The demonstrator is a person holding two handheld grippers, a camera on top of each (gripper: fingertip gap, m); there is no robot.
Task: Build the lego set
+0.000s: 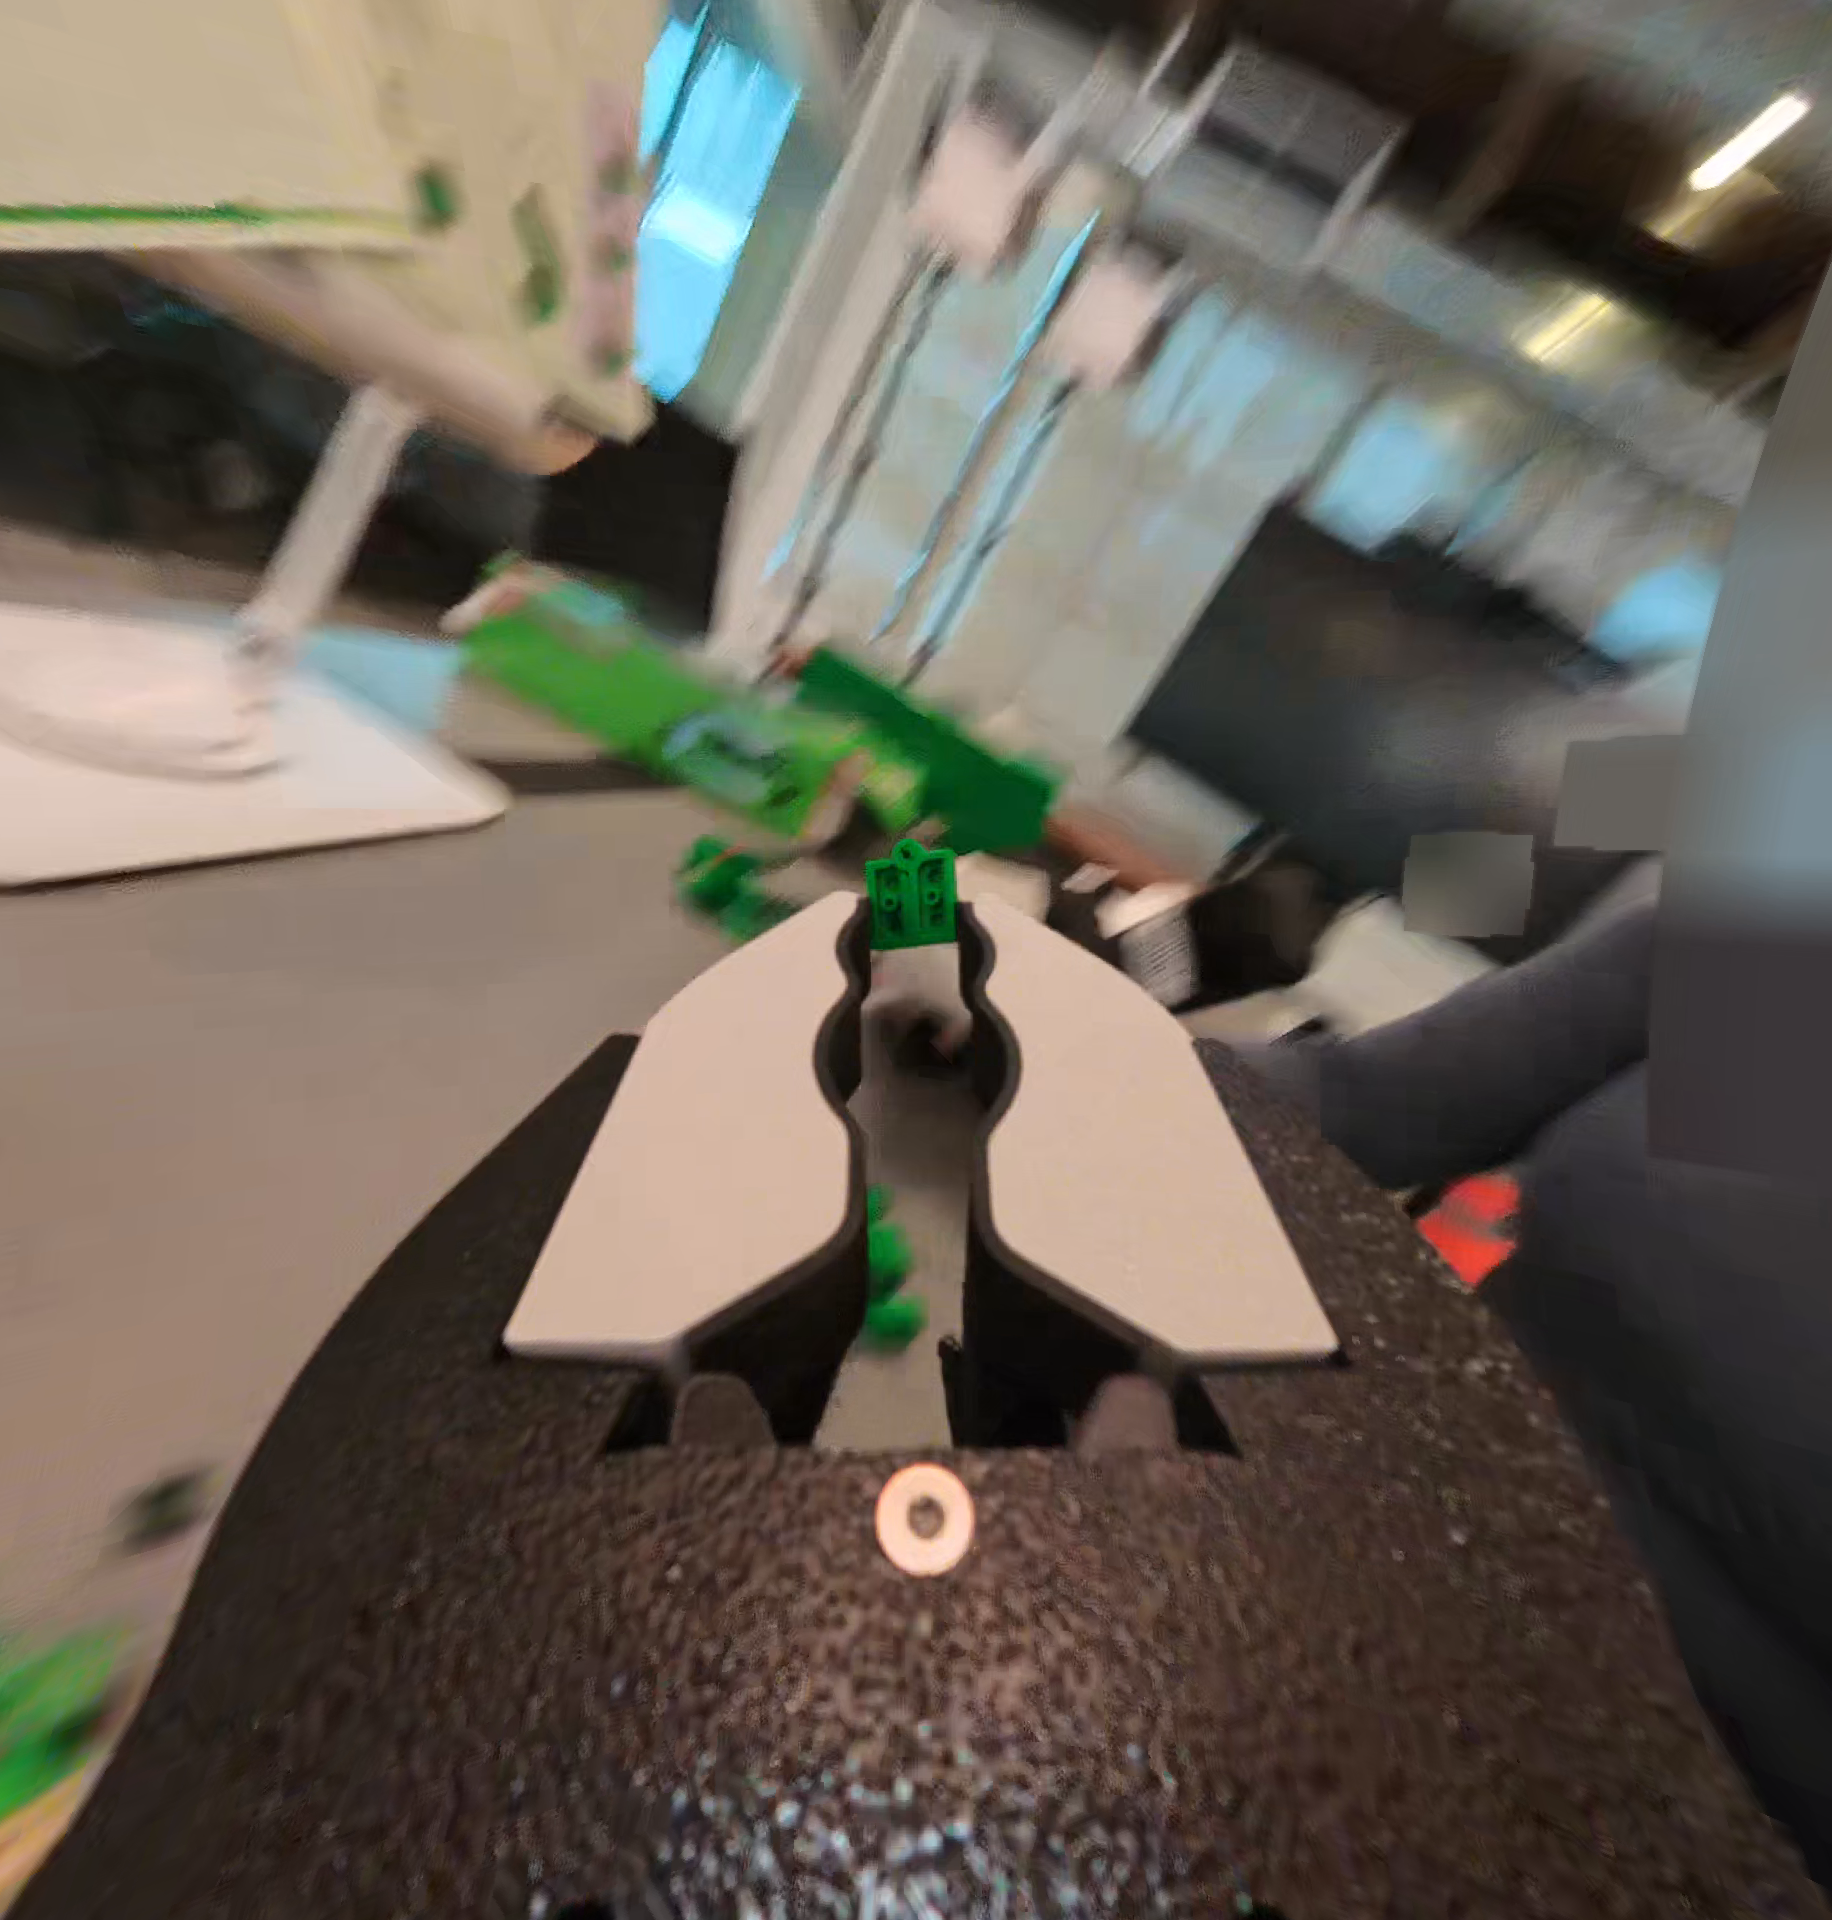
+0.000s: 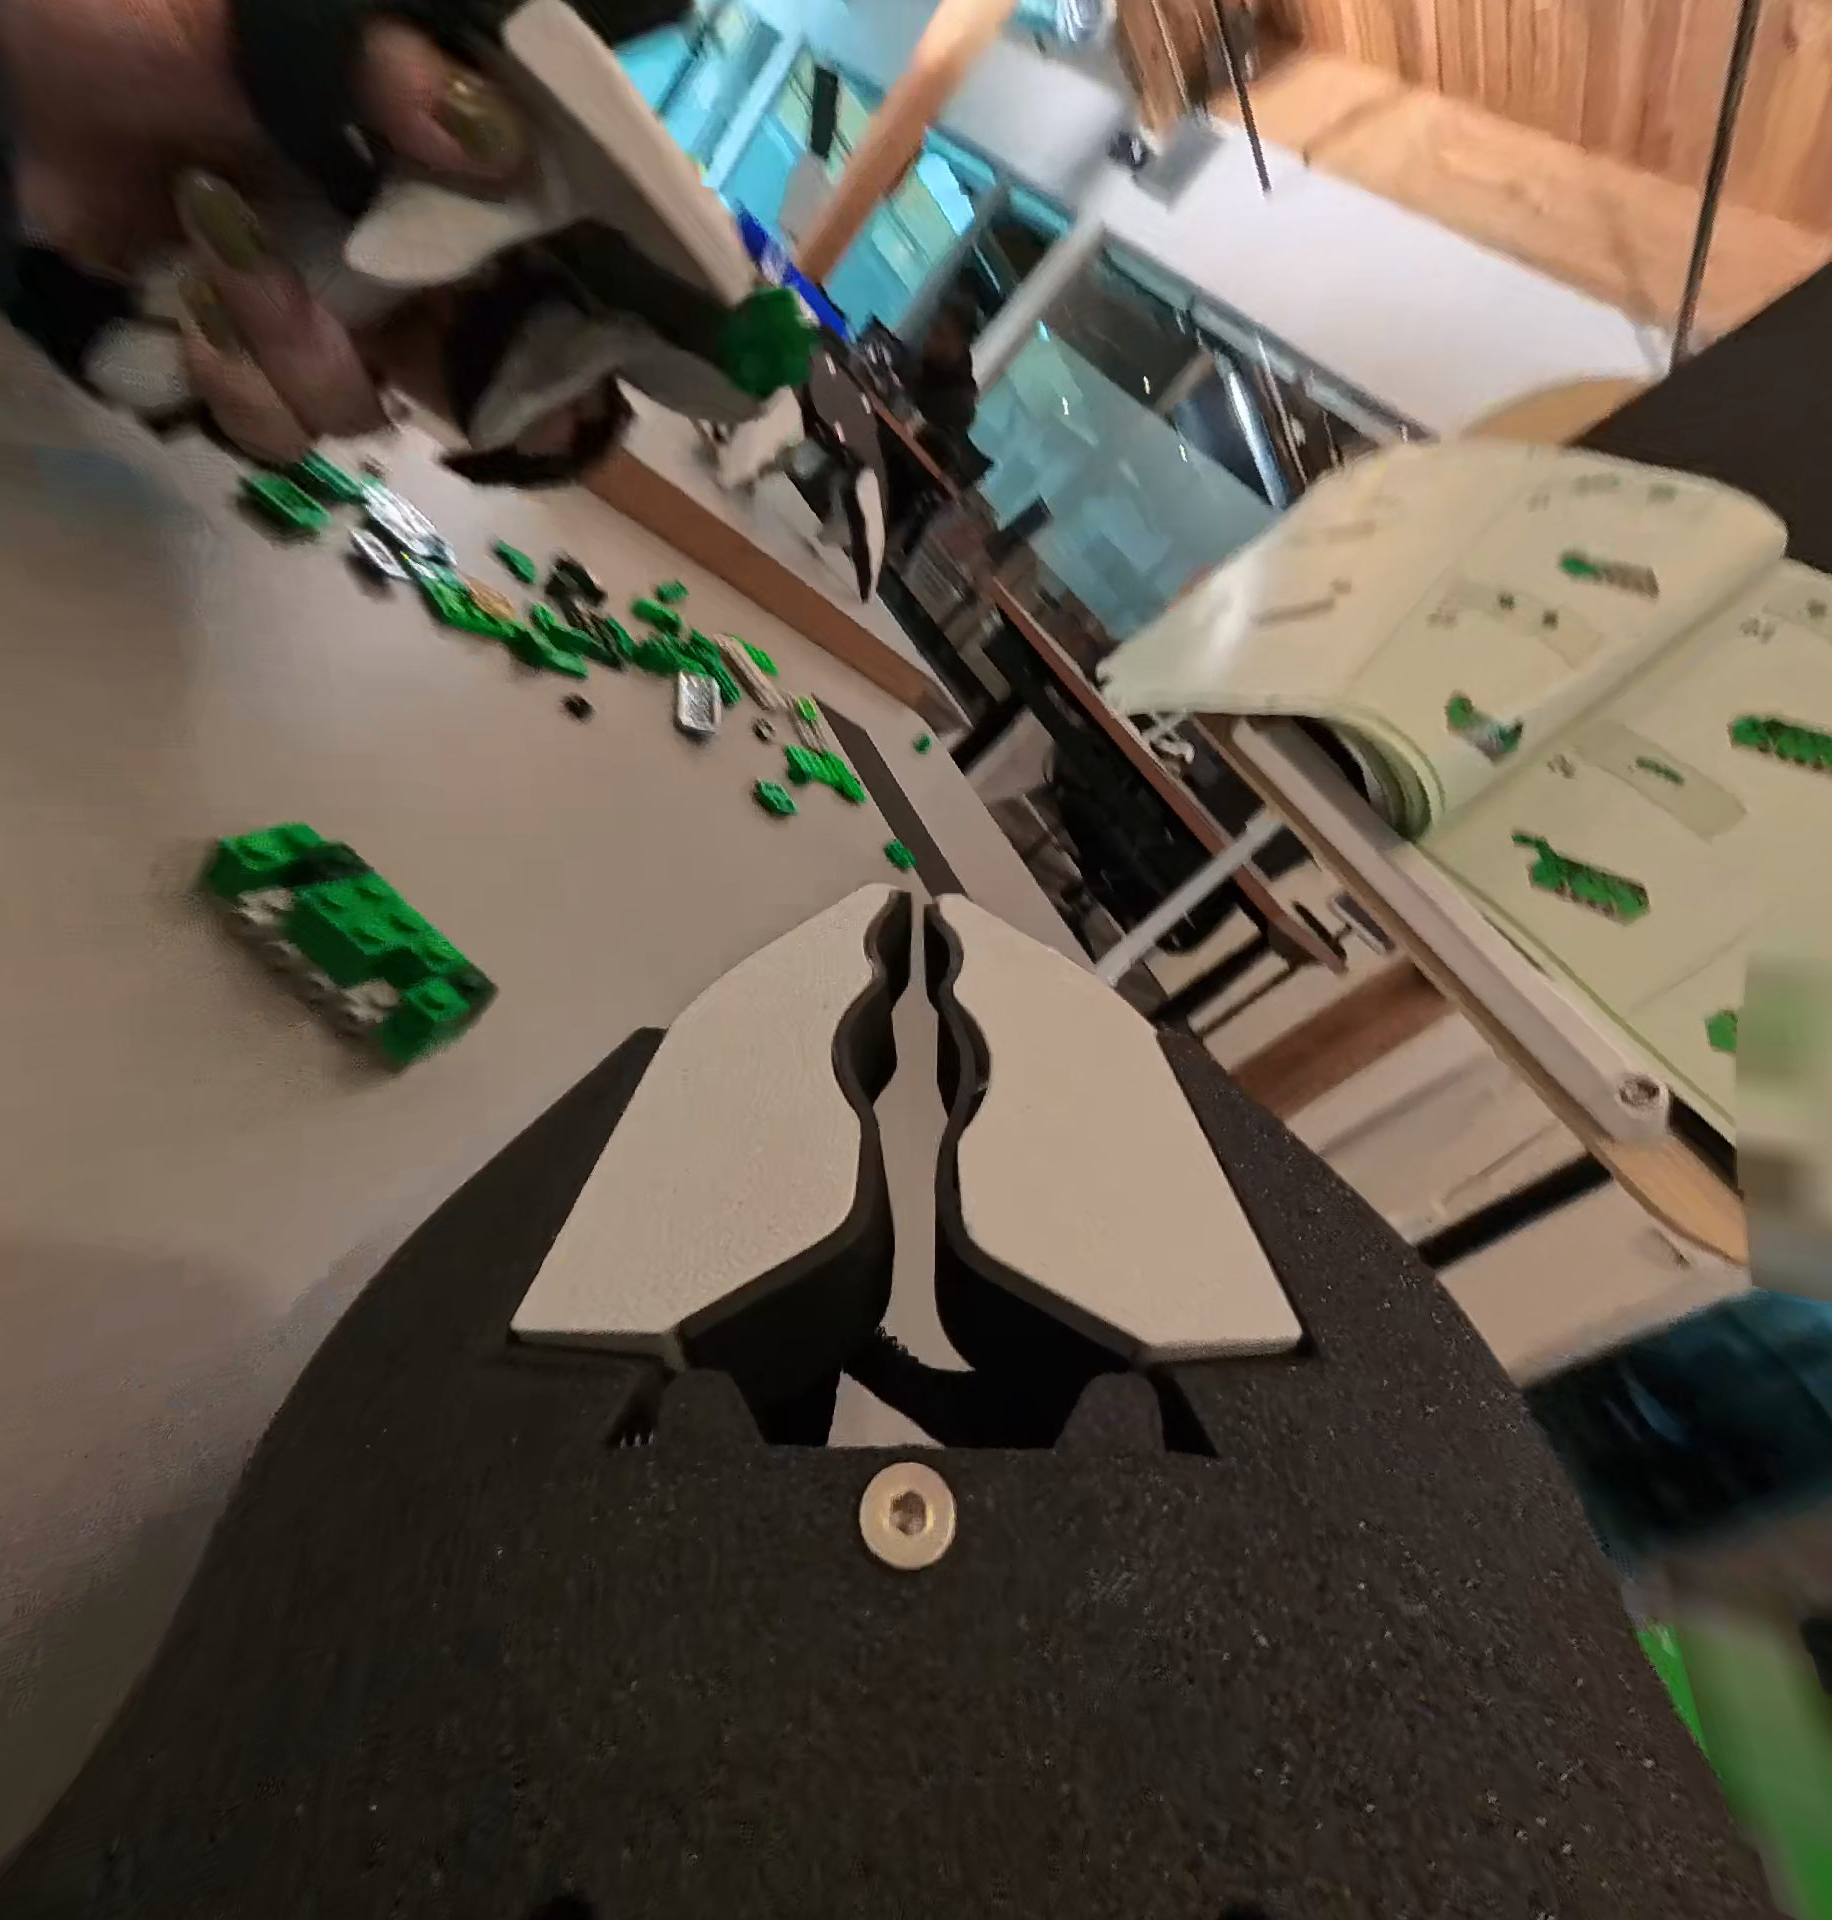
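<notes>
Green bricks mark nearly everything here. On the left of the right wrist view, a part-built green model (image 2: pixel 346 940) sits on the grey table (image 2: pixel 112 1091), with a scatter of loose green pieces (image 2: pixel 621 639) lying farther back, well apart from it. Above them a hand (image 2: pixel 216 197) carries the left gripper (image 2: pixel 761 343), which pinches a small green piece (image 1: pixel 910 896) at its fingertips, lifted clear of the table; the left wrist view shows the plate upright between the narrow jaws. The right gripper (image 2: pixel 917 914) is in the air with its tips almost touching and nothing between them. On the right, an open instruction booklet (image 2: pixel 1577 748) rests on a stand.
</notes>
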